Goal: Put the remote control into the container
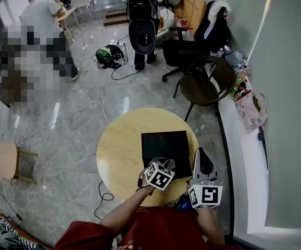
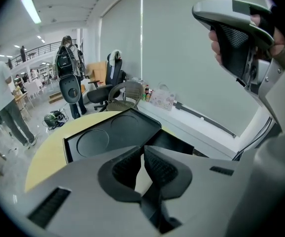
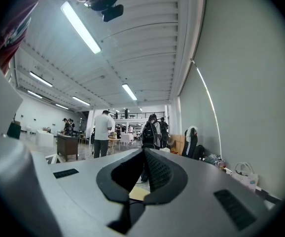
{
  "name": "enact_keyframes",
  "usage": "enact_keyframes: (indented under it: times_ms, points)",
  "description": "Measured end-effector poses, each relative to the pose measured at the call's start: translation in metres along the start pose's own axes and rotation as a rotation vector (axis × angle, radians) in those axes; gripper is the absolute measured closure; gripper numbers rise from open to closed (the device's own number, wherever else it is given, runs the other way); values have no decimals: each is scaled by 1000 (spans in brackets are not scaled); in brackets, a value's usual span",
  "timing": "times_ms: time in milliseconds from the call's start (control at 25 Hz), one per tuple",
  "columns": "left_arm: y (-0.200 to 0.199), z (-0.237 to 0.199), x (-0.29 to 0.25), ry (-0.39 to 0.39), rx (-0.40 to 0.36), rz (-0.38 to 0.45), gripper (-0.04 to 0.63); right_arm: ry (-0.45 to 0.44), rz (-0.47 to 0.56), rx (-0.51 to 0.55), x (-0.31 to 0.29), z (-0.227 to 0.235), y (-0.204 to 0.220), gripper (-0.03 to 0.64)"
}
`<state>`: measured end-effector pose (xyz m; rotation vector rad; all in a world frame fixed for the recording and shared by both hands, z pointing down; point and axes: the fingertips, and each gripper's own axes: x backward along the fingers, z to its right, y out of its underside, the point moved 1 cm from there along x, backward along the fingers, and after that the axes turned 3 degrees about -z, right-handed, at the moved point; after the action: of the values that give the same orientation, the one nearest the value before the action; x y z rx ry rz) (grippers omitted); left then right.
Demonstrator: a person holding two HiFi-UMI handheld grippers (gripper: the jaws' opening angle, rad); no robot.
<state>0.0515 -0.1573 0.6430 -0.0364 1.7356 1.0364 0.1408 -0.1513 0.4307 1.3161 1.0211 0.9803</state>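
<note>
1. Left tool (image 2: pixel 143 151): the two jaws are closed, with their tips touching. Nothing is held between them; only pale worktop (image 1: pixel 118 151) shows through the small gap behind the tips. In the head view this tool is tilted downward over the near edge of the container (image 1: pixel 166 146).

2. Right tool (image 3: pixel 143 154): the jaws are closed tip to tip and grip nothing. It points level, out across the room, and sits just beside the right edge of the container. The left gripper view shows the person's right hand (image 2: pixel 215 39) wrapped around its handle.

3. Container: a flat, black, square unit lying right of centre on the round, pale wooden worktop. The left gripper view shows two shallow round recesses in its upper surface and a lower dark section adjoining on the right.

4. Remote control: it cannot be made out in any view.

5. Surroundings: a small wooden stool (image 1: pixel 4 160) stands on the grey floor well to the left of the worktop. A round-backed chair (image 1: pixel 208 79) stands beyond the worktop, near a white ledge (image 1: pixel 239 139) along the wall. A black office chair (image 1: pixel 192 51) stands further back. A person in a pale shirt (image 1: pixel 41 20) stands at a desk in the far left.
</note>
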Motion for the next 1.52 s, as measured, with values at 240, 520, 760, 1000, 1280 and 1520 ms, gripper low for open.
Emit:
enact_keyframes:
  times_ms: [240,520,760,1000,1280,1520]
  points:
    - [-3,0,6,-4,10,16,578,-9,2,15,0,-2,0,594]
    - [-18,-2,18,-21,16,74,580,-10,1,16,0,-1,0,594]
    - [-46,-4,42,-43,38,235,580,-5,-5,9,2,-3,-3,594]
    - [-65,-9,64,-76,51,403,580,-8,-3,11,5,-6,-1,594]
    - [-92,-14,107,-99,39,625,580,-15,1,19,1,-8,-3,594]
    - [-105,-9,137,-118,-17,800,580,-28,6,32,0,-9,-1,594]
